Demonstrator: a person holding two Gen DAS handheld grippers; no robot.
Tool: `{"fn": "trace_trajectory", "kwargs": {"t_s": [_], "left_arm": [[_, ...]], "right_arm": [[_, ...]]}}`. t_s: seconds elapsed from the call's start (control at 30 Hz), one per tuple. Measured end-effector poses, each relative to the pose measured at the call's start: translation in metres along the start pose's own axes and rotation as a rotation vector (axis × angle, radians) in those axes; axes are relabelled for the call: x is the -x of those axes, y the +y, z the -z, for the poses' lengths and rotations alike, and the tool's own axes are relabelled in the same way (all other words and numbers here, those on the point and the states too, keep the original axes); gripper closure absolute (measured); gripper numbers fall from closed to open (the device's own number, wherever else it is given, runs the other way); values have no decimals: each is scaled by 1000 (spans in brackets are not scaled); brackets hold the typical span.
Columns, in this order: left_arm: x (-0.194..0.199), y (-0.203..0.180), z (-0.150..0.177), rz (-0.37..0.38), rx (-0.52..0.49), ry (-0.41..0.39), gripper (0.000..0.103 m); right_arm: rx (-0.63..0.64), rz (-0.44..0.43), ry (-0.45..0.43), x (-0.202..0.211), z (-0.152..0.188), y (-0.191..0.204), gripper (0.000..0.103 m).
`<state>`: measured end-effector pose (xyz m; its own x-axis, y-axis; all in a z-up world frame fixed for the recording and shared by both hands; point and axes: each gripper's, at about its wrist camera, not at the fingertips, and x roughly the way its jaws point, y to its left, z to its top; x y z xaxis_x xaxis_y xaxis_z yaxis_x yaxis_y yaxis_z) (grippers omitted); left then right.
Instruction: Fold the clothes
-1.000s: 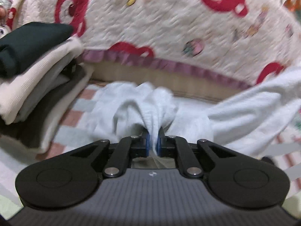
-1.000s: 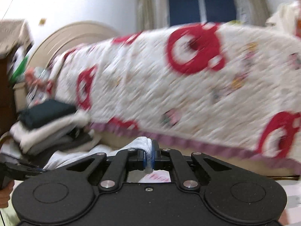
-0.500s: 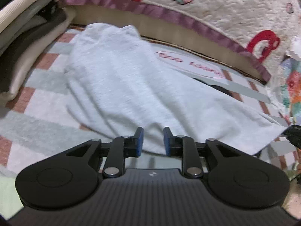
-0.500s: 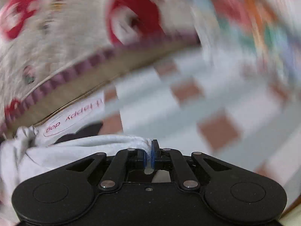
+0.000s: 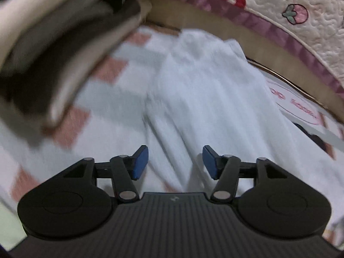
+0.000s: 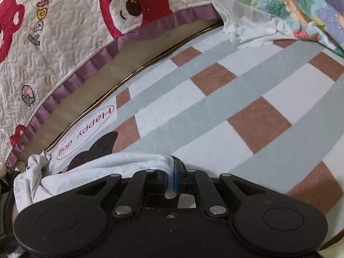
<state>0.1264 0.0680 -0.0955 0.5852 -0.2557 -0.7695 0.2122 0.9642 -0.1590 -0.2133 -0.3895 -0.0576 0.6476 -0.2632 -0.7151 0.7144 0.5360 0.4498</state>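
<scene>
A white garment (image 5: 210,99) lies spread on the checked mat, running away from me in the left wrist view. My left gripper (image 5: 174,161) hovers over its near part. Its jaws are opening, the blue pads (image 5: 140,161) stand wide apart, and nothing is pinched between them. In the right wrist view my right gripper (image 6: 171,178) is shut on an edge of the white garment (image 6: 103,163), which trails off to the left, low over the mat.
A stack of folded clothes (image 5: 56,43) rises at the upper left, blurred. The checked mat (image 6: 247,111) stretches to the right. A quilt with red bears (image 6: 64,32) hangs along a bed edge behind. A flowered quilt (image 6: 290,4) lies at the far right.
My left gripper let go of the white garment and its jaws spread wide while it moved toward the clothes stack. My right gripper swung down to the mat, still pinching the garment.
</scene>
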Motion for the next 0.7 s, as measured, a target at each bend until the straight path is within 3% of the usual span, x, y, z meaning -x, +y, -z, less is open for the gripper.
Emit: {"fn": "trace_trajectory", "kwargs": {"t_s": [0.13,0.27,0.4,0.43,0.47,0.5,0.53,0.6,0.7], "left_arm": [[-25,6,-31,-63,-18,-37,32],[-57,12,-55,-55,-13,49,31],[-73,18,-68,-60,72,76,31],[-72,16,-69,-43,68,61,34],[-70,15,-70,-27,64,46,50],[-69,12,-72,-11,45,36,70],[-64,5,-76,-6,-27,34,99],[-46,-17,-75,-61,-188,-32,100],[1,-34,-71,-87,-294,-181,100]], "right_arm": [[23,4,-11,-3,1,0,95],[99,3,-33,-5,0,6,95],[252,-5,-61,-6,4,22,95],[276,-24,-46,-8,5,25,94],[298,-45,-29,-11,6,28,94],[312,-59,-21,-13,7,30,93],[334,-68,-17,-14,9,33,93],[366,-77,-24,-13,10,38,93],[385,-77,-57,-8,10,40,94]]}}
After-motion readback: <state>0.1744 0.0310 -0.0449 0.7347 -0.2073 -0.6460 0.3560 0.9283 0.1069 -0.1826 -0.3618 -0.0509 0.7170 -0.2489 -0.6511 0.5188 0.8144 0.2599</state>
